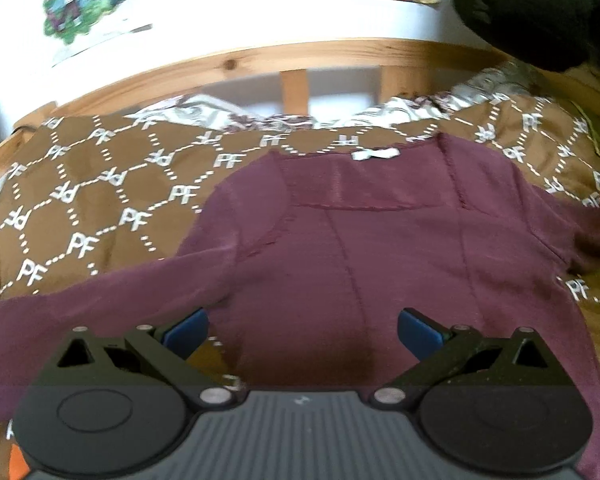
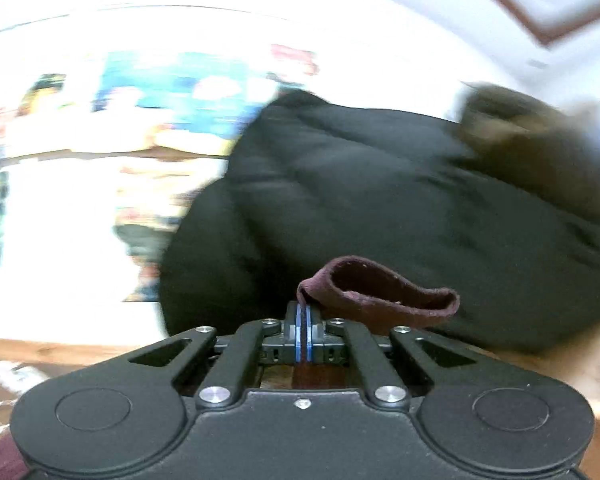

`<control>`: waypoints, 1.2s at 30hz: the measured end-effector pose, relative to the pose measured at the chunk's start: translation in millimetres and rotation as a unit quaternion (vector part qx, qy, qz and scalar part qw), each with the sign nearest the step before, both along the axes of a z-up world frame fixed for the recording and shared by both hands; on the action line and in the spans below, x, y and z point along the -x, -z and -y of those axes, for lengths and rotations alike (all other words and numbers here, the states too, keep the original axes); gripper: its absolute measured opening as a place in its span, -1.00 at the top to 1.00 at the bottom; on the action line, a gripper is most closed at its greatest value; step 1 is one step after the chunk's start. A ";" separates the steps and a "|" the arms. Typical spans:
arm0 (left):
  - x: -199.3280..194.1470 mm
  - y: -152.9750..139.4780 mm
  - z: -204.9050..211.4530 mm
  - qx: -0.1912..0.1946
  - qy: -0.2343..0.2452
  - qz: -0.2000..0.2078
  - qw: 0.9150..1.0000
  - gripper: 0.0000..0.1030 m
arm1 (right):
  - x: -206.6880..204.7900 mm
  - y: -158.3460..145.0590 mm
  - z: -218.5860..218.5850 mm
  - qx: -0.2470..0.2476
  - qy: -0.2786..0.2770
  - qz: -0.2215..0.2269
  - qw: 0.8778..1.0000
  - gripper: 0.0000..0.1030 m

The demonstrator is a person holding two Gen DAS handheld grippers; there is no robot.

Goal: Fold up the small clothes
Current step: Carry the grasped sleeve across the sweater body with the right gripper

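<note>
The right gripper (image 2: pixel 304 312) pinches the limp, light maroon top's (image 1: pixel 380 248) cuff; the left gripper (image 1: pixel 302 334) gapes empty at six o'clock.

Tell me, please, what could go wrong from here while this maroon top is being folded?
The right gripper pinches only the cuff edge of the maroon top, so the cloth may slip out when pulled. The left gripper is open above the body and holds nothing down, so the whole top could drag across the brown patterned blanket instead of folding.
</note>
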State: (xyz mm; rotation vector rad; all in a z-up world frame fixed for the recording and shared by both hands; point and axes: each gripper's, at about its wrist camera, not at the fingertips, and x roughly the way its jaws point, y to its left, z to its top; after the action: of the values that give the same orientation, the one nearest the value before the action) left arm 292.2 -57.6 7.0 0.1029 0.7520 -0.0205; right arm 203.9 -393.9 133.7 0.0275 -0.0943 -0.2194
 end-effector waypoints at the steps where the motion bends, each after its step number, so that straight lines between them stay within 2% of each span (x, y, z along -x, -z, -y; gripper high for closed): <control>1: -0.3 -1.0 -6.3 0.002 -0.007 0.000 1.000 -0.99 | -4.4 -1.9 -9.4 0.011 -0.022 0.001 1.000 0.97; 4: -2.8 -4.3 -24.9 0.009 -0.032 0.004 0.999 -0.99 | -15.6 -4.2 -50.1 0.050 -0.108 -0.007 0.993 0.97; 7: -4.0 -5.7 -44.7 0.018 -0.059 0.008 0.998 -0.99 | -22.9 4.8 -92.5 0.074 -0.191 -0.039 0.978 0.97; 10: -4.6 -3.6 -63.0 0.026 -0.083 0.008 0.996 -0.99 | -29.1 28.5 -134.8 0.102 -0.267 -0.090 0.954 0.98; 12: -5.7 0.0 -74.5 0.031 -0.097 0.004 0.995 -0.99 | -26.0 51.0 -164.4 0.127 -0.312 -0.130 0.932 0.98; 14: -5.9 3.5 -83.6 0.034 -0.106 -0.001 0.994 -0.99 | -17.5 76.2 -187.9 0.148 -0.350 -0.171 0.909 0.98; 18: -4.3 10.3 -94.2 0.036 -0.111 -0.004 0.993 -0.99 | -0.2 116.8 -220.5 0.161 -0.399 -0.241 0.870 0.98; 21: -0.4 12.6 -98.2 0.044 -0.102 0.004 0.994 -0.99 | 14.7 138.3 -228.9 0.162 -0.419 -0.280 0.848 0.98; 23: 1.5 13.0 -99.3 0.054 -0.093 0.009 0.994 -0.99 | 23.6 148.3 -231.8 0.159 -0.427 -0.296 0.839 0.97; 25: 1.8 12.9 -100.0 0.073 -0.080 0.014 0.994 -0.99 | 30.9 153.6 -229.3 0.151 -0.427 -0.309 0.836 0.97; 27: 1.8 14.5 -98.8 0.092 -0.066 0.014 0.994 -0.99 | 31.6 156.8 -225.9 0.128 -0.425 -0.324 0.836 0.83; 29: 2.1 19.6 -94.5 0.104 -0.048 0.006 0.993 -0.99 | 34.0 157.0 -219.3 0.105 -0.419 -0.332 0.838 0.39; 31: 3.9 27.5 -88.9 0.104 -0.041 -0.012 0.994 -0.99 | 31.2 154.4 -205.5 0.078 -0.406 -0.343 0.844 0.22; 33: 8.9 34.5 -83.0 0.100 -0.028 -0.020 0.994 -0.99 | 33.9 150.2 -186.6 0.055 -0.381 -0.348 0.855 0.11; 35: 15.6 38.7 -75.6 0.097 -0.011 -0.023 0.995 -0.99 | 36.5 145.1 -166.1 0.051 -0.338 -0.346 0.874 -0.23; 36: 19.2 40.2 -72.2 0.094 -0.001 -0.025 0.995 -0.99 | 35.6 142.6 -154.5 0.055 -0.310 -0.346 0.884 -0.30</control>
State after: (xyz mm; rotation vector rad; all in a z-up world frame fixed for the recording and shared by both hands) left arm 272.9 14.6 -33.2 -0.0785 0.7957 -0.0922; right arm 168.3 -239.3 -8.9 -0.1355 0.6158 0.4274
